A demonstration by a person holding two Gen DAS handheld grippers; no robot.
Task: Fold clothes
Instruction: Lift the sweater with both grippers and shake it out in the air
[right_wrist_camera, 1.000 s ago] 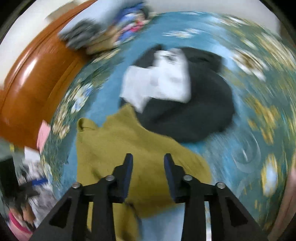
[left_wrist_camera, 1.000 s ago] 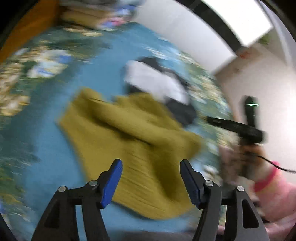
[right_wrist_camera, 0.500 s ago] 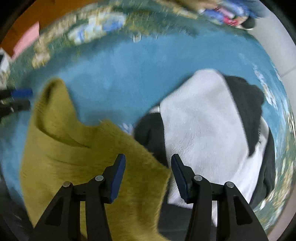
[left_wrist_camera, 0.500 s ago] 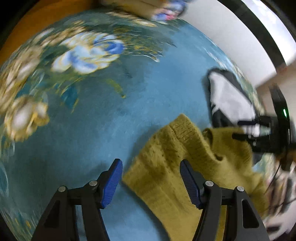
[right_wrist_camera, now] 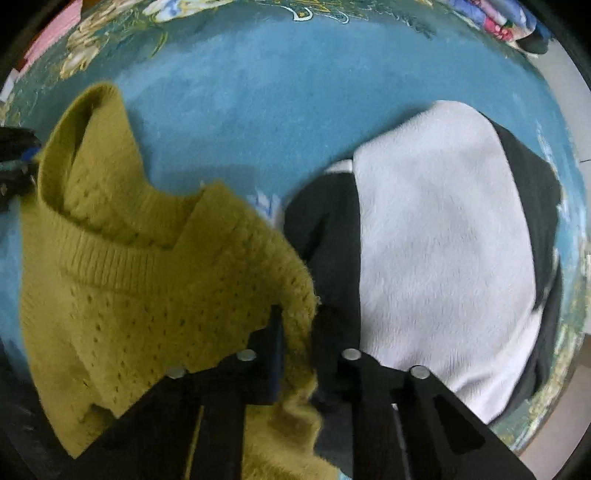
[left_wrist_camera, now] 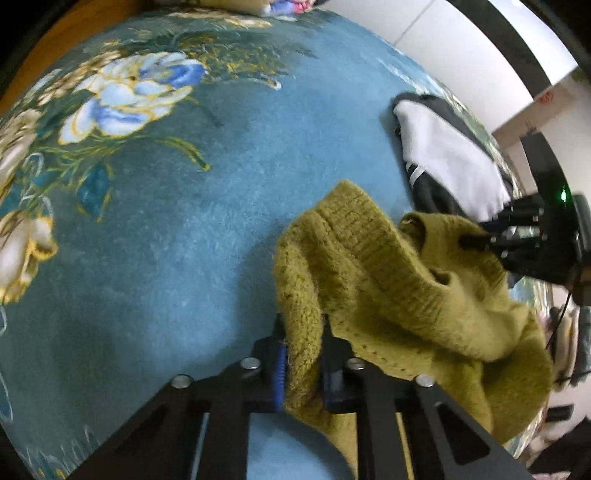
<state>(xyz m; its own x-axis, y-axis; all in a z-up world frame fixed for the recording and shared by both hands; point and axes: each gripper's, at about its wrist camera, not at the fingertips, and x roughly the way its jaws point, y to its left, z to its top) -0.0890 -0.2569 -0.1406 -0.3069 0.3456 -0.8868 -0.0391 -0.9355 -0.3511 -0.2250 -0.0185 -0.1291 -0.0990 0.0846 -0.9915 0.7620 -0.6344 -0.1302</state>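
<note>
An olive-yellow knitted sweater (left_wrist_camera: 399, 280) lies bunched on a blue floral carpet (left_wrist_camera: 166, 229). My left gripper (left_wrist_camera: 301, 328) is shut on its left shoulder edge beside the ribbed collar. My right gripper (right_wrist_camera: 298, 321) is shut on the other shoulder edge of the sweater (right_wrist_camera: 147, 280). The right gripper also shows in the left wrist view (left_wrist_camera: 476, 242), clamped on the sweater at the far side. The sweater's lower part hangs out of sight below both views.
A black and white fleece garment (right_wrist_camera: 443, 240) lies on the carpet just right of the sweater, also seen in the left wrist view (left_wrist_camera: 450, 166). More piled clothes (right_wrist_camera: 498, 18) lie at the carpet's far edge. A wooden floor (left_wrist_camera: 55, 44) borders the carpet.
Both grippers were open over the sweater's shoulders half a second ago. Now both have closed on the fabric at the two shoulder edges.
</note>
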